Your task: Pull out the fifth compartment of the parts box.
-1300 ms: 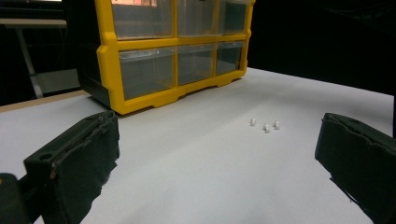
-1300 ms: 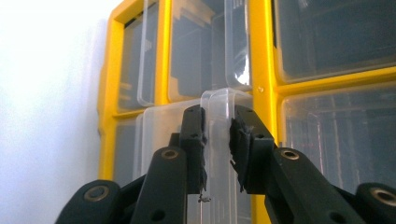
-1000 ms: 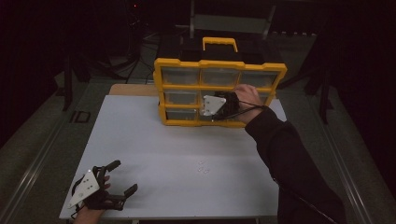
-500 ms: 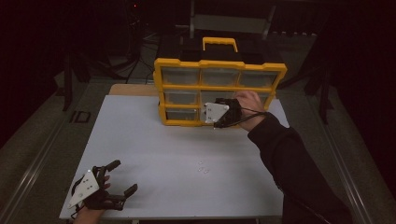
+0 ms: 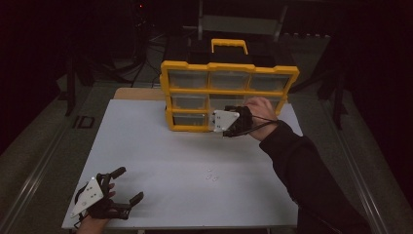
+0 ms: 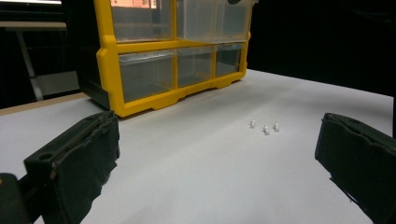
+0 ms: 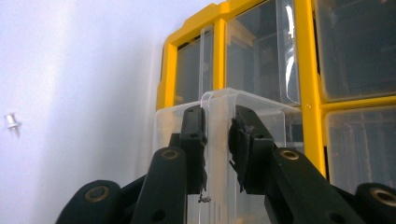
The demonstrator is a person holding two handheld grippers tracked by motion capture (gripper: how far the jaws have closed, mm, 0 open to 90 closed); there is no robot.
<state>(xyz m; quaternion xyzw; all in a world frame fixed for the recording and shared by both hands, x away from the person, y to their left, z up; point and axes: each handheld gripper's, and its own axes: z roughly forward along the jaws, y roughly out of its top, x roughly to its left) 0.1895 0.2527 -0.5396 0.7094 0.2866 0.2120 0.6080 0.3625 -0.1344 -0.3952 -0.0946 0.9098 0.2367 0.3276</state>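
Drawers of the yellow cabinet look clear and I can't make out any contents or read any label on them. My right gripper has its jaws pinched on the front tab of one clear drawer pulled partway out of the bottom row, its inside too blurred to judge. My left gripper rests spread wide at the table's near left corner, well apart from three tiny white pieces mid-table.

No readable writing anywhere.
The yellow drawer cabinet and the white tabletop carry no legible label, brand or number.
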